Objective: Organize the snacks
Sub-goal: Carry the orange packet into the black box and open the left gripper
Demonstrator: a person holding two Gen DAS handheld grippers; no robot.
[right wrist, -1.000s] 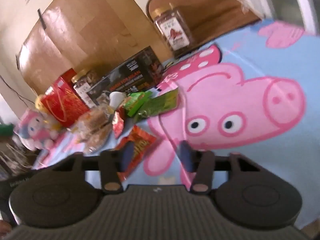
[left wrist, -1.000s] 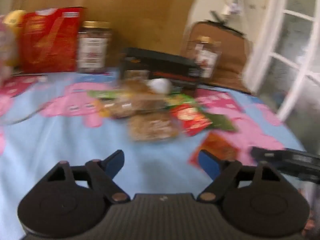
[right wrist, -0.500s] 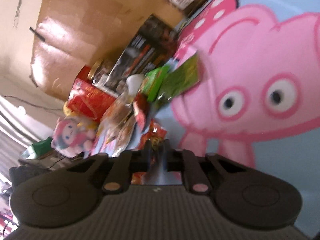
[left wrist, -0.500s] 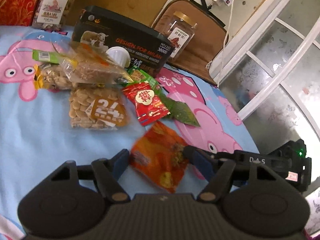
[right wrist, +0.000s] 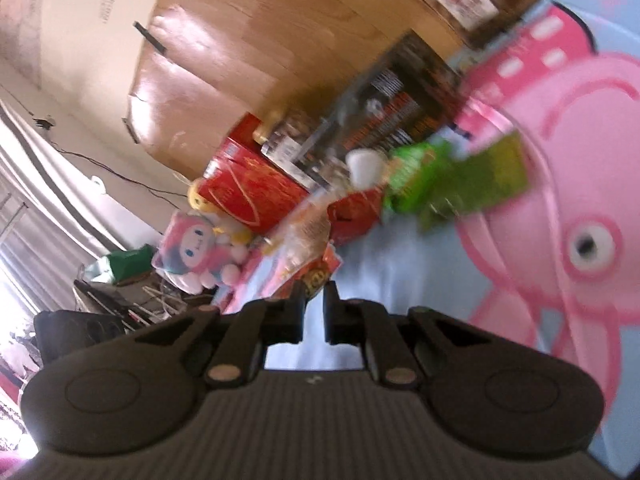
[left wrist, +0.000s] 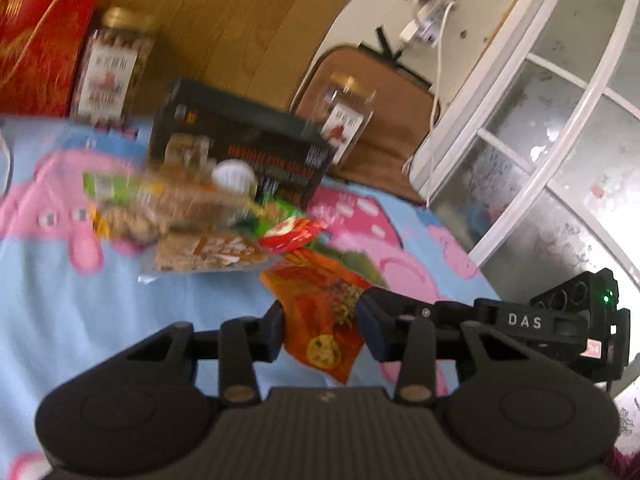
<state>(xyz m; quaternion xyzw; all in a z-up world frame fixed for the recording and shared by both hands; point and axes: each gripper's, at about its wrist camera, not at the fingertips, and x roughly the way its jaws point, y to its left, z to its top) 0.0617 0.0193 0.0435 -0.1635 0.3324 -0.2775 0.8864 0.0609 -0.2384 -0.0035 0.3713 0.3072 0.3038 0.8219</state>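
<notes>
gripping: orange snack packet [left wrist: 320,316] pinched between the left hand-held gripper [left wrist: 320,330] pads, which have just closed on it; right hand-held gripper [right wrist: 314,312] narrowed onto the packet's corner. risk: opposed pulls tearing it, or the slick film slipping onto the bed sheet [left wrist: 100,300].

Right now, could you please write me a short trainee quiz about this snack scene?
1. Which packet sits between the left hand-held gripper's fingers?
2. True or false: the black box lies on a plain white sheet.
3. What stands left of the nut jar? A) plush toy B) red box C) green packet

Key:
1. The orange snack packet.
2. False: on the pink-pig blanket.
3. B, the red box.
</notes>
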